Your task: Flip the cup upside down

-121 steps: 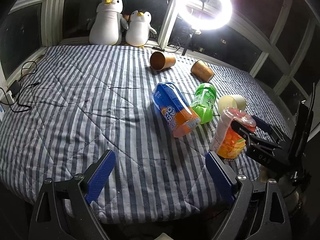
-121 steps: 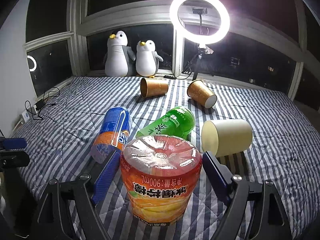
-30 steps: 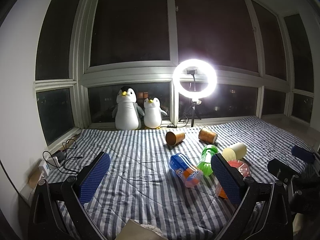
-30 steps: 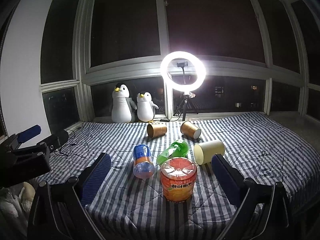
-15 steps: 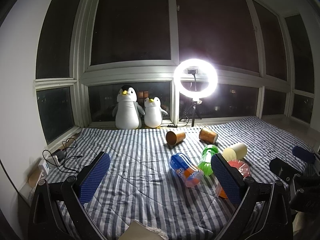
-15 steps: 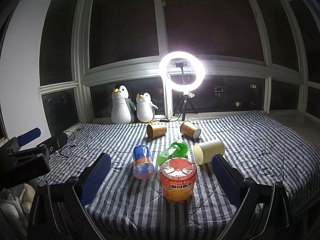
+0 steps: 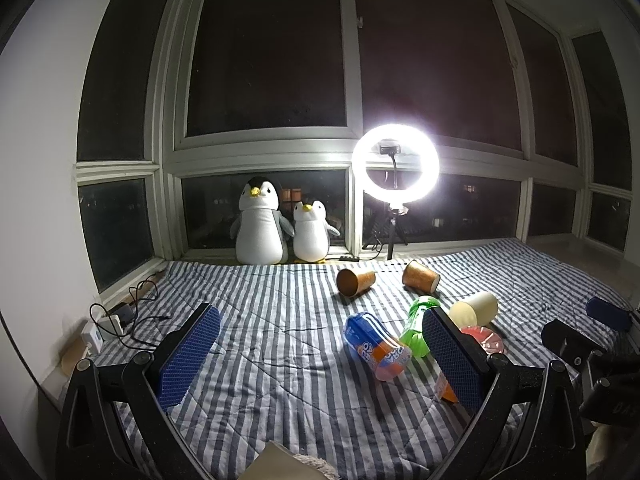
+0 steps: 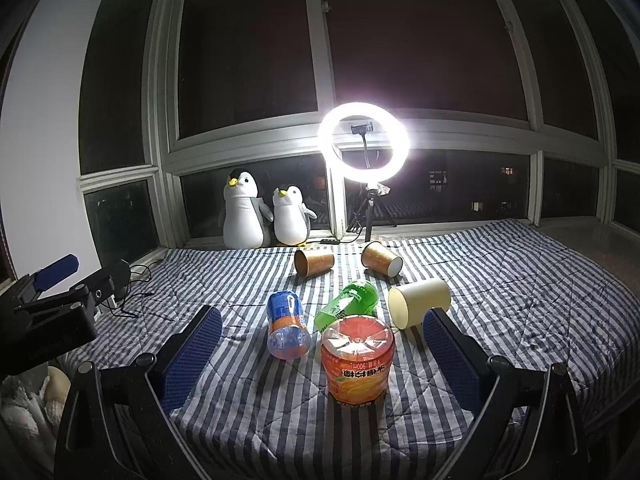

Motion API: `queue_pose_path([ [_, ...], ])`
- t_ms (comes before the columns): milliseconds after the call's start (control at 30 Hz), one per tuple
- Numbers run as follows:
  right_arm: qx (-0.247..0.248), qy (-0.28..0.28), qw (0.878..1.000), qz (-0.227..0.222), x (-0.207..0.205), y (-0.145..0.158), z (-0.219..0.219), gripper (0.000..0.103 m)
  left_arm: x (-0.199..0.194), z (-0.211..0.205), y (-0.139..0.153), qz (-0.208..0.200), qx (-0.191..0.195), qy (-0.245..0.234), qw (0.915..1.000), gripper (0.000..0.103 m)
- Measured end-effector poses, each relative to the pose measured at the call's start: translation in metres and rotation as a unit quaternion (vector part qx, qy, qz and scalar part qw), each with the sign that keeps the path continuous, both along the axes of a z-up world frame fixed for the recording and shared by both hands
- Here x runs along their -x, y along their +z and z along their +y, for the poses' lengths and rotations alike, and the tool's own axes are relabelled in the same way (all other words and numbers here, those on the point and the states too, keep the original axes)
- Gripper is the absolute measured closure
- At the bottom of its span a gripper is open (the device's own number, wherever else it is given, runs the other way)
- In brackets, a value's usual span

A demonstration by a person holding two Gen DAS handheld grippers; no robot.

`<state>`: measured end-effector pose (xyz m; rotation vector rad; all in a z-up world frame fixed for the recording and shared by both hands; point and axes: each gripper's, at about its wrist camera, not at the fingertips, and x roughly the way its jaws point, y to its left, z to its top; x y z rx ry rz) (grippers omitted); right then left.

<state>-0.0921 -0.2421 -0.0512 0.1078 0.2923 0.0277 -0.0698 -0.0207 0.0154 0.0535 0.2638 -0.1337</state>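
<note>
Three paper cups lie on their sides on the striped quilt [image 8: 520, 304]: a cream cup [image 8: 420, 304] [image 7: 474, 308] and two brown cups [image 8: 314, 263] [image 8: 382, 265] farther back, also in the left wrist view [image 7: 355, 281] [image 7: 421, 276]. An orange bottle [image 8: 357, 360] stands upside down in front. My right gripper [image 8: 322, 360] is open and empty, held back from the bottle. My left gripper [image 7: 320, 360] is open and empty, to the left and back from the objects.
A blue-orange bottle [image 8: 287, 326] and a green bottle [image 8: 348, 304] lie on their sides near the cups. Two plush penguins [image 8: 260, 216] and a lit ring light [image 8: 364, 142] stand at the window. Cables and a power strip [image 7: 116, 320] lie at the left edge.
Both grippers have pulled back and up from the quilt since four seconds ago, so the objects look farther away. In the last second little has moved.
</note>
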Motion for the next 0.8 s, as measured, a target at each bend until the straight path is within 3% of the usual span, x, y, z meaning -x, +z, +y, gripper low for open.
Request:
queue_pose_path([
  [800,-0.003,0.001,1.000,0.004,-0.0020,-0.0014,-0.0014,0.004,-0.0017,-0.0039,-0.0016,0.006,0.001,0.001,1.0000,0.001],
])
